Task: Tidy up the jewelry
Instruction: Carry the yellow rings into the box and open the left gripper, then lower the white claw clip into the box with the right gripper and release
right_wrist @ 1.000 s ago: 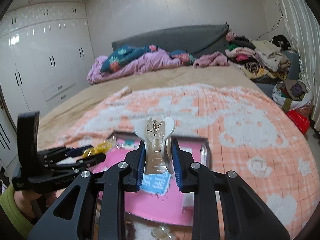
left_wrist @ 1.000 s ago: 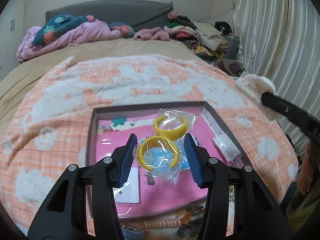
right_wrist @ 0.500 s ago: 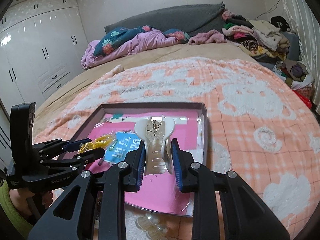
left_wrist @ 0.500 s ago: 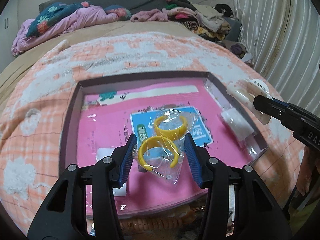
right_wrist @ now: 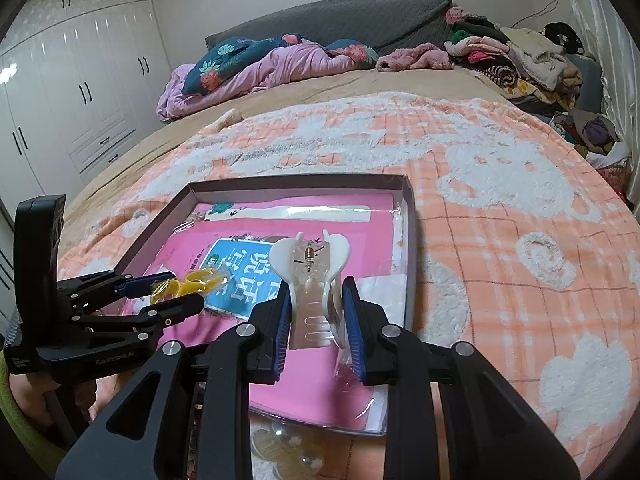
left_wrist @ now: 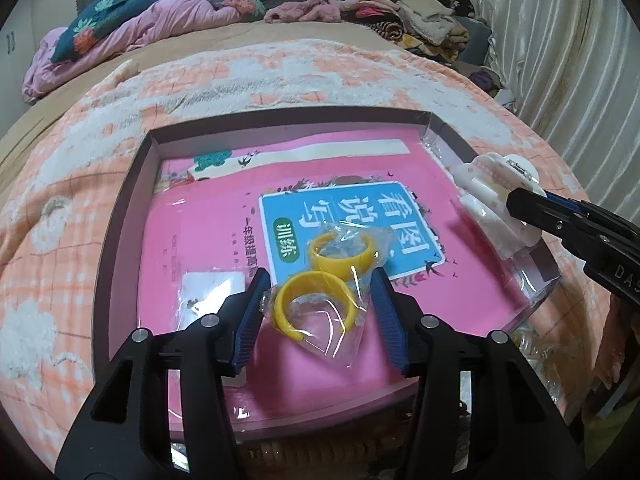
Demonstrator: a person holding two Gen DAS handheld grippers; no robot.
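A bed (right_wrist: 520, 208) covered by an orange and white checked blanket (left_wrist: 280, 72) carries a shallow open box (left_wrist: 120, 248) lined with a pink booklet (left_wrist: 208, 240). Both tools hang over this box, each pointing forward and down into it. The left tool (left_wrist: 318, 300) is over the near left part of the box; its jaws are opening around a clear bag of yellow rings (left_wrist: 320, 292), and the blue pads stand just beside the bag's edges rather than squeezing it, so the bag seems to lie on the booklet directly below. The right tool (right_wrist: 316, 312) is over the right side of the box, clamped narrow on a white hair claw clip (right_wrist: 310, 280) whose long axis runs forward along the fingers, hinge end farthest out. The box floor lies straight beneath the clip, so lowering it is likely the next move.
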